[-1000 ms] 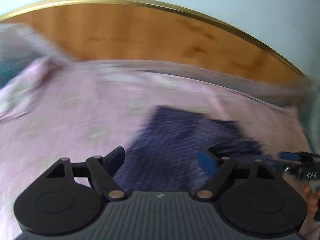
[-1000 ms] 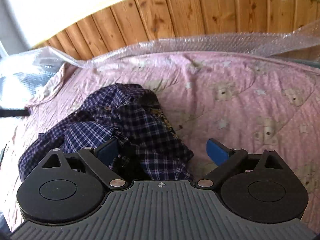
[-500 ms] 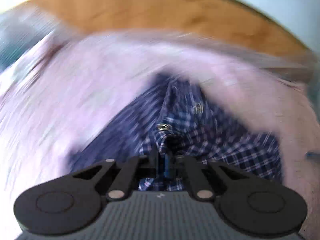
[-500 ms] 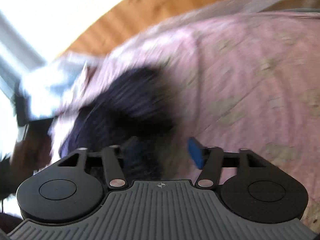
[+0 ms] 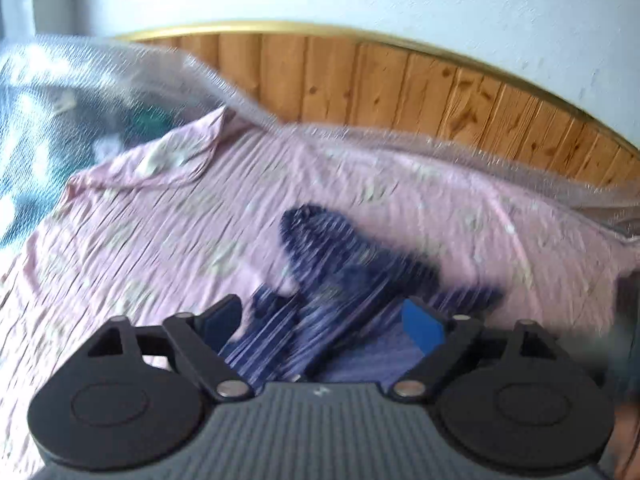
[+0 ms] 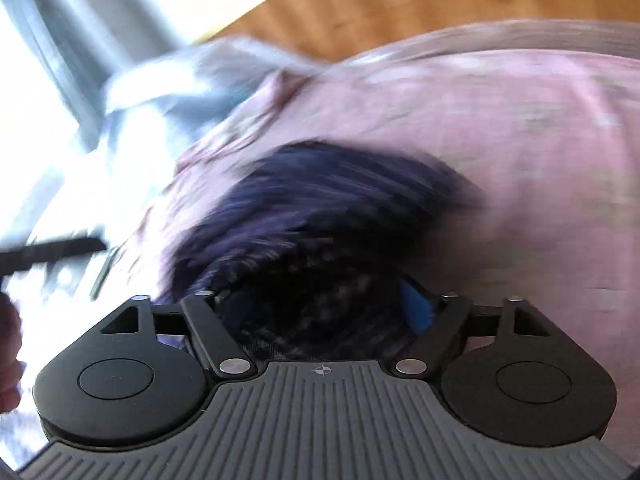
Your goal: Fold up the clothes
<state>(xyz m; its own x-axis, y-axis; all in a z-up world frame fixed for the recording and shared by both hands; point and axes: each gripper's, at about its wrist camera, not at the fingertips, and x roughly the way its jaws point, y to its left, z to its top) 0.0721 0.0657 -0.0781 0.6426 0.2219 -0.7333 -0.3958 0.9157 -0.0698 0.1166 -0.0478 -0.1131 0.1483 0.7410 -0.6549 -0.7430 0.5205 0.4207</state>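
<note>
The left gripper (image 5: 324, 320) is spread wide and holds nothing; the blue plaid shirt (image 5: 352, 280) lies crumpled between and beyond its fingers on the pink bedsheet (image 5: 160, 240). The right gripper (image 6: 326, 306) is also spread wide — shirt fabric bunches between its fingers (contact cannot be confirmed; both views are motion-blurred). A wooden headboard (image 5: 400, 88) stands behind the bed.

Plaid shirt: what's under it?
The plaid shirt lies crumpled on the pink bedsheet, which shows all around it. Whatever sits directly beneath the heap is covered by the fabric, and motion blur hides detail. Both grippers' jaws stand open.
</note>
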